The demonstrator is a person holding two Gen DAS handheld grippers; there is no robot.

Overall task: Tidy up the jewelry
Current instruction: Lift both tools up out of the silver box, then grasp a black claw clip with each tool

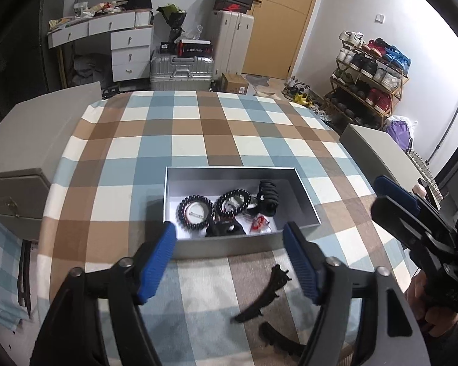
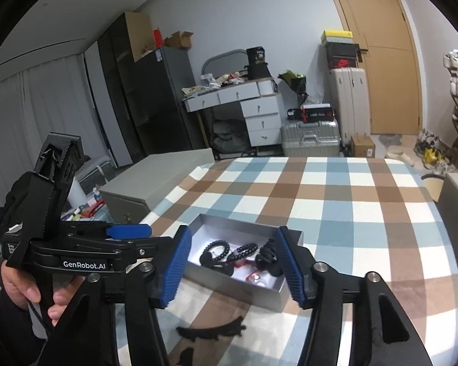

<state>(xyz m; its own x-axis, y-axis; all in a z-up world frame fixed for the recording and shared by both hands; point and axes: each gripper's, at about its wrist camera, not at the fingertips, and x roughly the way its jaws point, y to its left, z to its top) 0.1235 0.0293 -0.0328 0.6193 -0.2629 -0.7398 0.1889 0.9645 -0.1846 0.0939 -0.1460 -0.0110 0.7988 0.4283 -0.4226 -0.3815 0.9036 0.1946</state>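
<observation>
**Both grippers wide, box loaded**

Left gripper (image 1: 229,253) spread wide, nothing between its pads, low centre of frame. Just above it sits the grey box (image 1: 198,177) on the checked counter (image 1: 186,128), bead bracelets (image 1: 195,212) inside. Right gripper (image 2: 232,262) gapes wide too, empty.

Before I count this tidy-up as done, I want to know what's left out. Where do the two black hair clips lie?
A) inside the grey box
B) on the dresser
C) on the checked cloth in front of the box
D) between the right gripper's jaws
C: both black hair clips lie on the checked cloth on the near side of the grey box, outside it, and both grippers are open and empty.
</observation>
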